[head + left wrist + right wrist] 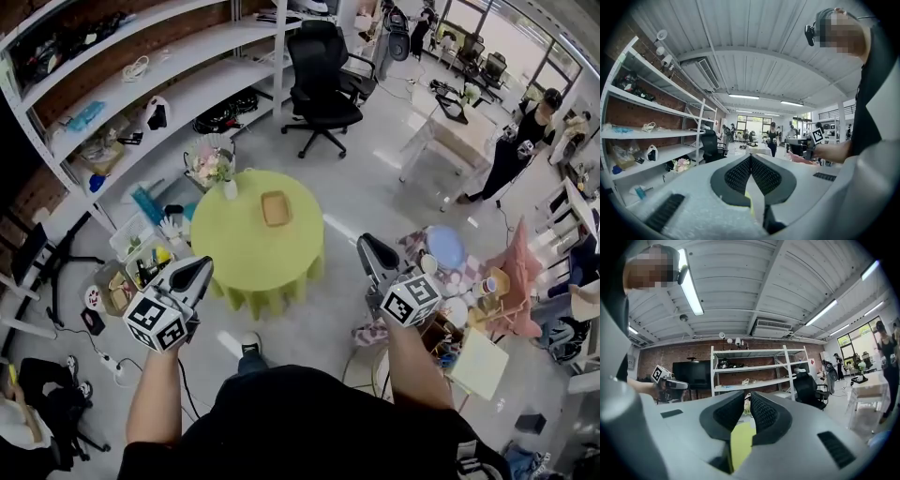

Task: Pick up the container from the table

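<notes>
A small tan open container rests on a round table with a lime-green cloth, beside a white vase of flowers. Both grippers are held level in front of the table's near edge, well short of the container. My left gripper is off the table's near-left side, and its pads meet at the tip with nothing in them. My right gripper is off the near-right side. Its jaws stand a narrow slit apart and are empty, with the green cloth showing below them.
White shelving runs along the left with bins on the floor below it. A black office chair stands beyond the table. A person stands at the far right by a white desk. Clutter and a stool lie near right.
</notes>
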Action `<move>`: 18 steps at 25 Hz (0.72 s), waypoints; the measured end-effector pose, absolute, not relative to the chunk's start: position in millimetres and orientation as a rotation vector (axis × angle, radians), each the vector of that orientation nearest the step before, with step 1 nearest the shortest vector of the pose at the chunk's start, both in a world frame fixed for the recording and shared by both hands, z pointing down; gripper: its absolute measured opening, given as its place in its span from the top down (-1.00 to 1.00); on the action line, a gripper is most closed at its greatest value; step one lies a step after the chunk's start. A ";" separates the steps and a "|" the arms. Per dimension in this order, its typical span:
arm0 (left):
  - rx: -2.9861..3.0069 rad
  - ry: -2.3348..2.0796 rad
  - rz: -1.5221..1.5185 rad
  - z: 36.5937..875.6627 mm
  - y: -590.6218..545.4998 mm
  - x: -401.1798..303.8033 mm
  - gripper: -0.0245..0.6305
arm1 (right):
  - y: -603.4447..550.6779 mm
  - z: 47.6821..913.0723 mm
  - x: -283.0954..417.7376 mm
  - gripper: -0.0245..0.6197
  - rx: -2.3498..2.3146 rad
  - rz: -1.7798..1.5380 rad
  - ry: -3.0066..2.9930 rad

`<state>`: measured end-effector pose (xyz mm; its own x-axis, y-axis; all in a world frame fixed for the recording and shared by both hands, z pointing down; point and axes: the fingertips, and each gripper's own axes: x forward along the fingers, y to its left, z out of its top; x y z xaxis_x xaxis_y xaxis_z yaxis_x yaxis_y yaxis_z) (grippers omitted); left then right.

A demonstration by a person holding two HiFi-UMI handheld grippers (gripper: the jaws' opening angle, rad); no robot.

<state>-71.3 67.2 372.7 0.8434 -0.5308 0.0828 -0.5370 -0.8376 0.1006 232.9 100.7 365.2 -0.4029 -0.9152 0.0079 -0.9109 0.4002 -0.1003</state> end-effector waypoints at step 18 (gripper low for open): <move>2.839 -0.687 0.091 407.9 -119.7 -125.5 0.88 | -66.8 377.1 179.1 0.78 -1.849 -0.232 2.554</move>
<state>-125.5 -119.7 407.9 0.8890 -0.4444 0.1107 -0.4579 -0.8669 0.1973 179.1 -66.8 377.1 -0.3158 -0.9433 0.1019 -0.9462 0.3052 -0.1071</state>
